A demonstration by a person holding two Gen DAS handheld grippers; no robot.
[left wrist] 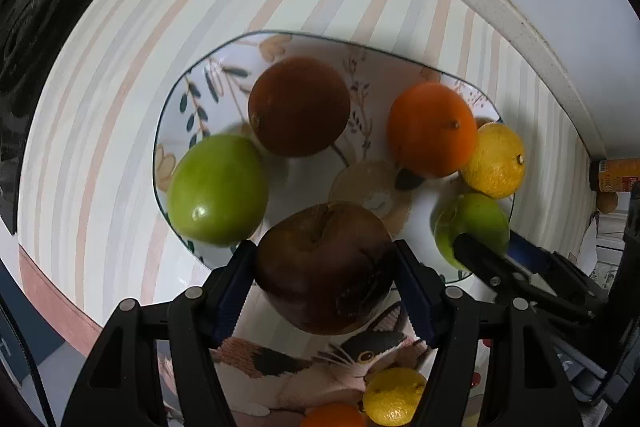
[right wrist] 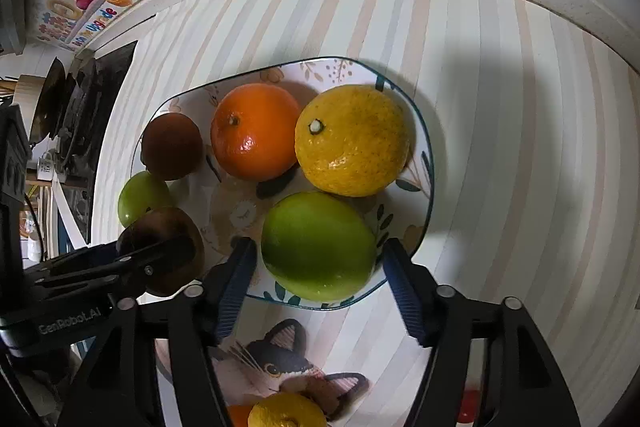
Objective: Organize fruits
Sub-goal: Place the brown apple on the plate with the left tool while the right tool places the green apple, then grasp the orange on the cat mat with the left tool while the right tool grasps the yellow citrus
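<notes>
Left gripper (left wrist: 325, 269) clamped on a dark brown fruit (left wrist: 324, 263) over the floral bowl (left wrist: 176, 131) at its 6 o'clock rim, right gripper (right wrist: 320, 279) spread wide around a green fruit (right wrist: 318, 245) lying in the bowl, orange (right wrist: 256, 131) at 12 o'clock, yellow citrus (right wrist: 354, 141) at 2 o'clock

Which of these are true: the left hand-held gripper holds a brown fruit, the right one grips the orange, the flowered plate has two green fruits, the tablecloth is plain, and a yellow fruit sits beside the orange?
1. The left hand-held gripper holds a brown fruit. True.
2. The right hand-held gripper grips the orange. False: its fingers flank a green fruit, with gaps showing.
3. The flowered plate has two green fruits. True; the second green fruit is on its left.
4. The tablecloth is plain. False: it is striped.
5. A yellow fruit sits beside the orange. True.
</notes>
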